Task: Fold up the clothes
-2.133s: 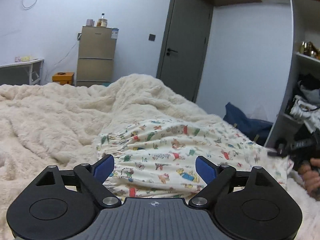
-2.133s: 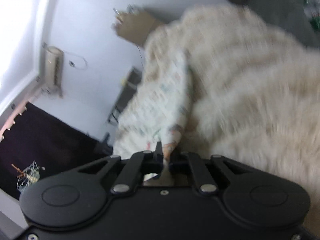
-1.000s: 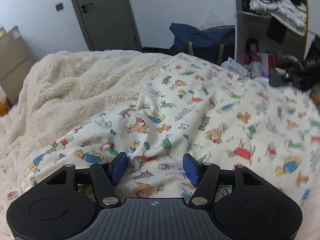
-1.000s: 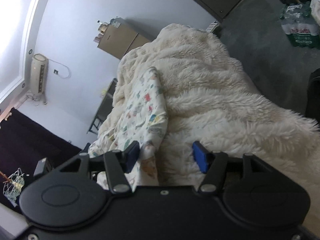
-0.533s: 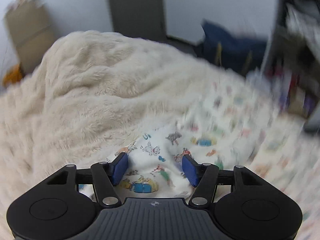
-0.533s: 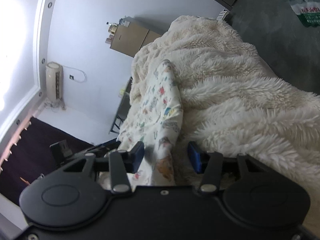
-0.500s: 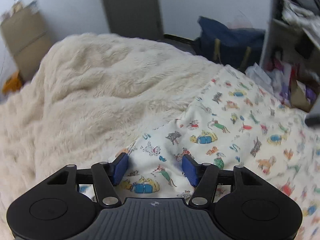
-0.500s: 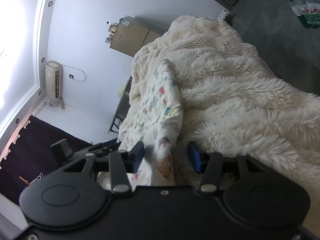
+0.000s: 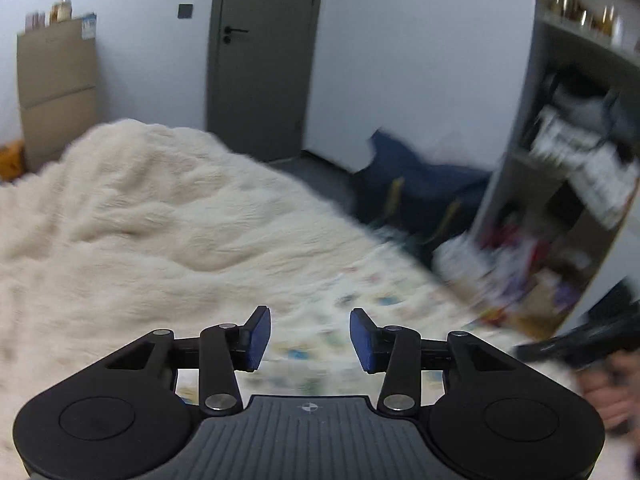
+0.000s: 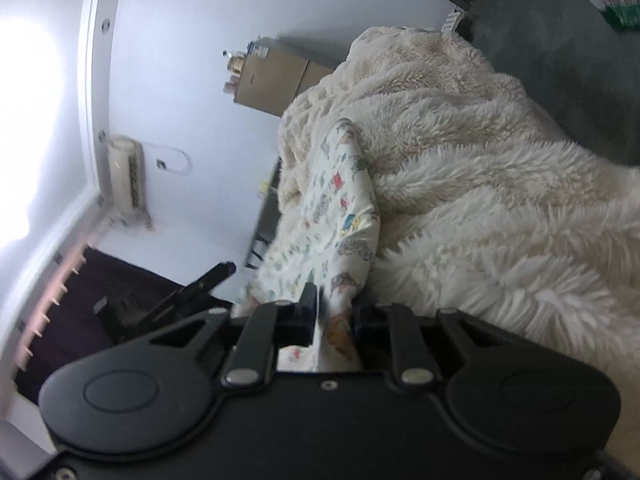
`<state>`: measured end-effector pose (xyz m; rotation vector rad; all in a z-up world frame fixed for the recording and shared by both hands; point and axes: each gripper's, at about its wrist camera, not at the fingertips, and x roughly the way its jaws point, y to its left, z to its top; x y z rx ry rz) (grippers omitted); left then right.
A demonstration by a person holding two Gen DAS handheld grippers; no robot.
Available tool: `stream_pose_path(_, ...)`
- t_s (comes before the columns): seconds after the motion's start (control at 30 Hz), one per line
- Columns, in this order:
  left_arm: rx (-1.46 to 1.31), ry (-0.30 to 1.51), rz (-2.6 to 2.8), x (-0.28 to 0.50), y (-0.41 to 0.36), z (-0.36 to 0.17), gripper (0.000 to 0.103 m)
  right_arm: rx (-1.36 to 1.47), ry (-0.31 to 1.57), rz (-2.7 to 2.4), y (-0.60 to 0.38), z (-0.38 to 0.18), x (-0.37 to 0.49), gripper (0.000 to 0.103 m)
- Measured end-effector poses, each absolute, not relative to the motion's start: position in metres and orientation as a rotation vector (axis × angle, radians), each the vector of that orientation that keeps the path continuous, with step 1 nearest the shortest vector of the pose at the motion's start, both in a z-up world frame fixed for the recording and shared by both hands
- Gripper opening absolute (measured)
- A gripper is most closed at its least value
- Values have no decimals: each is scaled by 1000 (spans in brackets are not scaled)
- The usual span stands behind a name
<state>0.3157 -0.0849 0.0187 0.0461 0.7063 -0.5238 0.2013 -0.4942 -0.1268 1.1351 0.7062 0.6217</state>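
Left gripper (image 9: 310,338) is hovering over the printed garment (image 9: 360,292), jaws partly apart and opening, blue pads (image 9: 258,336) clear of the cloth, nothing pinched between them. The garment is lying on the fluffy cream blanket (image 9: 140,220) covering the bed, spreading from the gripper toward 2 o'clock; motion blur is smearing its print, so its edges and shape are hard to make out. Its near part is hidden under the gripper body.

At 4 o'clock in the left wrist view, the right gripper (image 9: 580,346) is showing only as a dark blurred bar, with the person's hand (image 9: 612,396) cut off by the frame edge.

In the right wrist view the right gripper (image 10: 334,316) is closing on a bunched edge of the garment (image 10: 344,208), with cloth sitting between the nearly shut jaws; pads are mostly hidden by fabric. The garment is running up toward 12 o'clock over the blanket (image 10: 500,200). The left gripper (image 10: 192,292) is appearing at 9 o'clock, dark and blurred.

Background: grey door (image 9: 260,56), tan cabinet (image 9: 56,92), blue bag (image 9: 420,184), and shelf (image 9: 580,160), whose contents are too blurred to identify.
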Motion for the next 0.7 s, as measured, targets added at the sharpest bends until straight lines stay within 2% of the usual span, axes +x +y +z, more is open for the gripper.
stream_pose_path(0.03,84,761,-503,319,-92,9,37,1140,709,616,-494,-127,201,17)
stream_pose_path(0.1,191,855,-468,324,-106,-18,35,1114,708,588,-491,-121,199,7)
stream_pose_path(0.13,233,884,-457,326,-111,-31,35,1097,697,567,-488,-115,197,6)
stream_pose_path(0.27,116,892,-475,331,-98,-24,34,1011,618,550,-469,-71,187,5)
stream_pose_path(0.33,9,895,-503,335,-78,-12,36,922,577,553,-446,-31,181,5)
stream_pose_path(0.4,-108,886,-527,334,-52,-1,49,850,559,559,-422,-2,177,5)
stream_pose_path(0.43,-169,879,-538,332,-37,6,61,798,553,568,-401,15,175,5)
stream_pose_path(0.47,-231,867,-548,331,-22,12,68,745,548,577,-380,32,174,5)
stream_pose_path(0.63,-554,763,-614,318,63,42,78,431,548,648,-261,94,164,5)
stream_pose_path(0.67,-611,745,-630,315,76,43,79,367,553,652,-240,97,160,8)
stream_pose_path(0.7,-643,738,-644,312,85,42,80,270,559,666,-214,95,153,15)
